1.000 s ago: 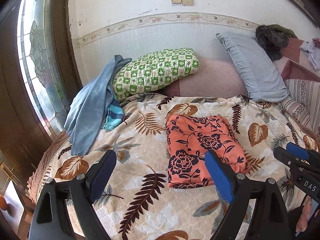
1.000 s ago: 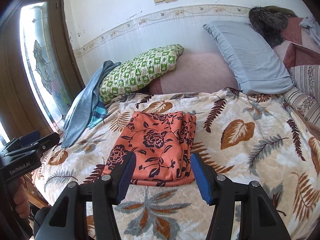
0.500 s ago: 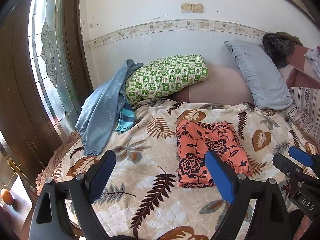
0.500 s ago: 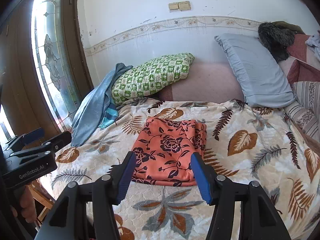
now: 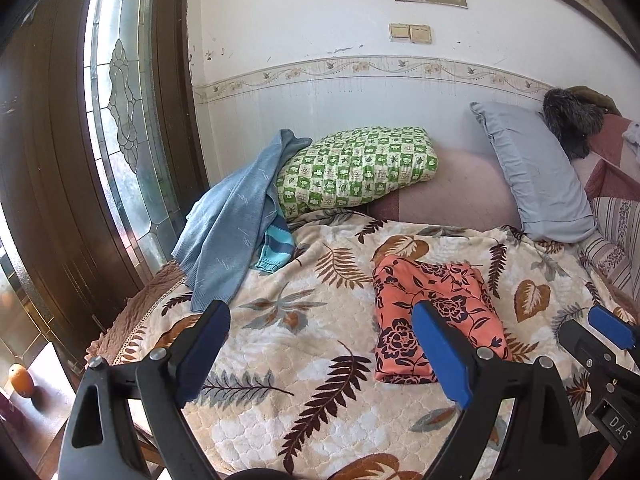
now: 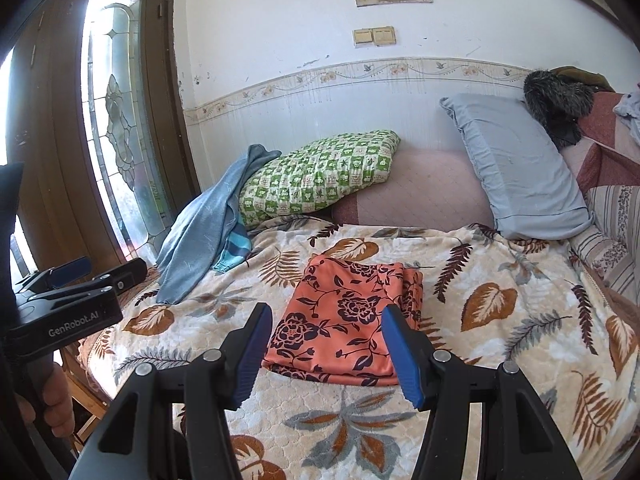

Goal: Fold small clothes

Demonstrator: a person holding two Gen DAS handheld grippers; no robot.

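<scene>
Orange floral garment (image 6: 348, 312), folded, flat mid-bed (image 6: 500, 280); left gripper (image 5: 320, 344) wide and empty, right gripper (image 6: 324, 354) part-open and empty, both drawn back and higher than a second ago: this fold judged finished, blue top (image 5: 232, 224) next

Left gripper (image 5: 320, 354) and right gripper (image 6: 326, 354): black plastic frames with triangular cut-outs, silver pivot screws, and blue ribbed finger pads (image 6: 402, 354). The left unit's side bore white "GenRobot.AI" lettering; the right unit's showed "DAS".
</scene>
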